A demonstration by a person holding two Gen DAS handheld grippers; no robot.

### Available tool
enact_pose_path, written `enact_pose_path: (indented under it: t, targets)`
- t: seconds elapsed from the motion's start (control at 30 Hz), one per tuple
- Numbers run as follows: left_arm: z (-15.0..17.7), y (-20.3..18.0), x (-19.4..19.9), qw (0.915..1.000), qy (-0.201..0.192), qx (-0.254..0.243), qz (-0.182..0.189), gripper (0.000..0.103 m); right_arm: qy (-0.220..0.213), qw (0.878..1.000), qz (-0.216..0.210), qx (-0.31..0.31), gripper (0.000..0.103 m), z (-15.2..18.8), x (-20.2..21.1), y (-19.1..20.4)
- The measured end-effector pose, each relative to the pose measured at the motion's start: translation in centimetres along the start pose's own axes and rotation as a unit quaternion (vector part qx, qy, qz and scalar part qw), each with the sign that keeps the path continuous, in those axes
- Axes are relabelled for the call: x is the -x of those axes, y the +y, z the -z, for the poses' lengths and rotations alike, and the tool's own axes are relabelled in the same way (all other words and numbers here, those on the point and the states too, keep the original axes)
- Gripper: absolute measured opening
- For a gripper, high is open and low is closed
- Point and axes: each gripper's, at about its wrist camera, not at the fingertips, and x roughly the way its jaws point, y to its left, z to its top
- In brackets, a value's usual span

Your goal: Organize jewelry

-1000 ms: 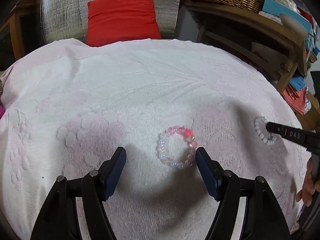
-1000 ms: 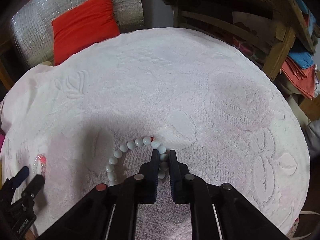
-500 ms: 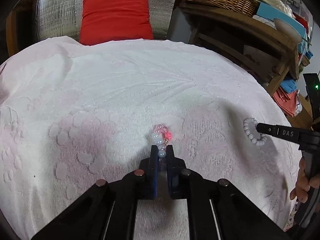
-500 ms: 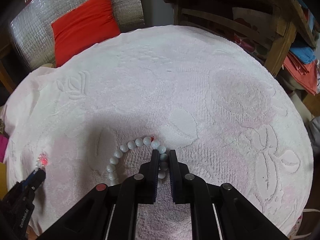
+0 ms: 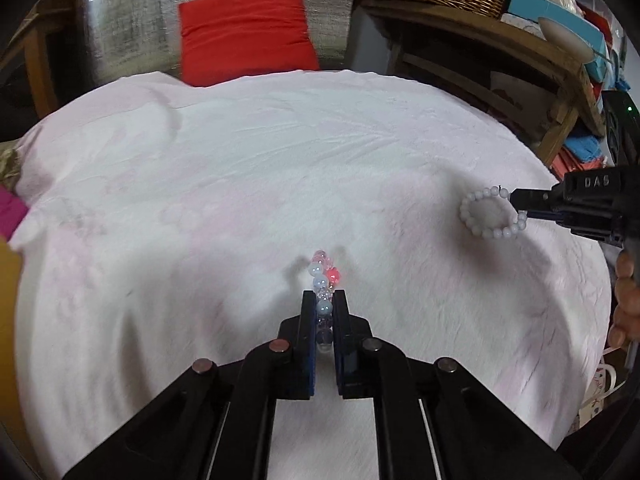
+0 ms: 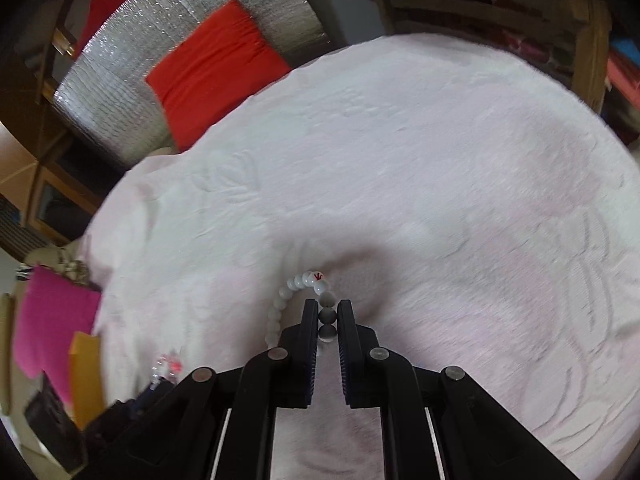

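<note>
Landmark: red cushion [image 5: 246,34] at the far edge of the pink towel [image 5: 280,168] that covers the bench.

Left tool [image 5: 324,300]: clamped on the pink-and-clear bead bracelet [image 5: 325,276]. Beads sit in a line between the two pads, so the loop is squeezed flat and stands edge-on. Its free end pokes out past the tips toward the cushion, with a shadow on the towel just ahead of it. Looks lifted, though contact with the towel cannot be ruled out. Pinching through the loop probably keeps the beads from rolling away.

Right tool [image 6: 329,312]: clamped on the white bead bracelet [image 6: 304,292]. A few beads sit between the pads; the rest arcs out on the cushion side and off to one side. In the left wrist view this bracelet [image 5: 490,214] hangs open as a ring from the tip of the right tool [image 5: 520,204], apparently clear of the towel. A person's fingers [image 5: 624,300] grip that tool's handle.

Both bracelets sit on the near side of the towel from the cushion, well apart from each other. One piece per tool suggests sorting them to separate spots. No tray or box shows, so the destination cannot be told.

Risk, as a judgement: smooth round beads could slip from flat pads.
</note>
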Motion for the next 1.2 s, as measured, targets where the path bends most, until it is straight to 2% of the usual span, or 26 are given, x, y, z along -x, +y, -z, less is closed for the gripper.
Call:
enact_pose_path:
  t: [0.1,0.23,0.4,0.53,0.6,0.73,0.97,1.03,1.2]
  targets:
    - [1.1,1.0,1.4,0.9997,0.001,0.006,-0.022,0.007,0.023,0.999,-0.028,-0.005,0.011,0.9,-0.3,0.8]
    - [2.2,2.2,3.0,0.9994,-0.005,0.013,-0.031,0.007,0.042,0.998,-0.027,0.025,0.011,2.8,-0.7,2.6]
    - [3.0,3.3,4.1,0.9988,-0.009,0.013,-0.047,0.007,0.038,0.995,0.026,0.091,0.011,4.9,-1.5,5.0]
    - [3.2,3.8,4.2,0.9982,-0.011,0.011,-0.057,0.007,0.019,0.983,0.097,0.152,0.011,5.7,-2.2,6.6]
    - [3.2,3.9,4.2,0.9981,-0.012,0.009,-0.059,0.007,0.025,0.979,0.116,0.164,0.011,5.8,-2.6,7.0]
    - [3.1,4.1,4.1,0.9979,-0.011,0.007,-0.063,0.007,0.034,0.972,0.138,0.189,0.025,6.0,-3.2,7.7]
    - [3.1,4.3,4.0,0.9977,-0.011,0.008,-0.066,0.007,0.023,0.966,0.146,0.21,0.025,6.4,-3.5,8.3]
    - [3.1,4.3,4.0,0.9976,-0.011,0.008,-0.067,0.007,0.016,0.966,0.146,0.213,0.013,6.7,-3.4,8.5]
    - [3.3,4.3,4.0,0.9974,-0.01,0.009,-0.071,0.007,0.002,0.971,0.119,0.209,0.011,6.9,-2.1,8.5]
